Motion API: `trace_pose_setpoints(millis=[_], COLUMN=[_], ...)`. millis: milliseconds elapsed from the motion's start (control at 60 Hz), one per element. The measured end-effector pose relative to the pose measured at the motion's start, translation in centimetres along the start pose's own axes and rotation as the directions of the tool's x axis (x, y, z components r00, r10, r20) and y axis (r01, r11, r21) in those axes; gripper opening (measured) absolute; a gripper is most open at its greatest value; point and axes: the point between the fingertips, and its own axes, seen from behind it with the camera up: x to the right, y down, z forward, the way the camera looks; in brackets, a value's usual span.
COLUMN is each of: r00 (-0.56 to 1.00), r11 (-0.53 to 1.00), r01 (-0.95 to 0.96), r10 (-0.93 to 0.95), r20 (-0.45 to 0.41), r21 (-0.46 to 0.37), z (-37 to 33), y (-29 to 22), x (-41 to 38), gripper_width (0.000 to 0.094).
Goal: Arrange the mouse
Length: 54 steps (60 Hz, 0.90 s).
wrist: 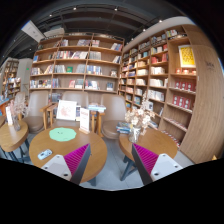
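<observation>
My gripper is open and empty, held high above the floor, with its two magenta pads wide apart. A round wooden table stands ahead of the left finger. On it lies a round green mat. A small pale object that may be the mouse sits near that table's front left edge, too small to tell for sure. Only grey floor shows between the fingers.
A second round table with a vase of flowers stands ahead of the right finger. Tall bookshelves line the back and right walls. Wooden chairs and a display stand stand behind the tables.
</observation>
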Motion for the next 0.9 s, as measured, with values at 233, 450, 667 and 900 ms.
trace_pose_setpoints(millis=[233, 450, 667, 900], r00=[0.998, 0.991, 0.960, 0.927], r11=[0.999, 0.996, 0.984, 0.973], r01=[0.008, 0.011, 0.073, 0.078], r10=[-0.005, 0.001, -0.026, 0.009], r20=[0.056, 0.132, 0.278, 0.375], r21=[-0.051, -0.085, -0.161, -0.215], z=[0.0, 0.0, -0.4, -2.2], y=[2.1, 4.2, 8.3, 12.0], x=[-3.5, -10.2, -19.8, -28.8], gripper_width=[0.0858, 0.0857, 0.0854, 0.0854])
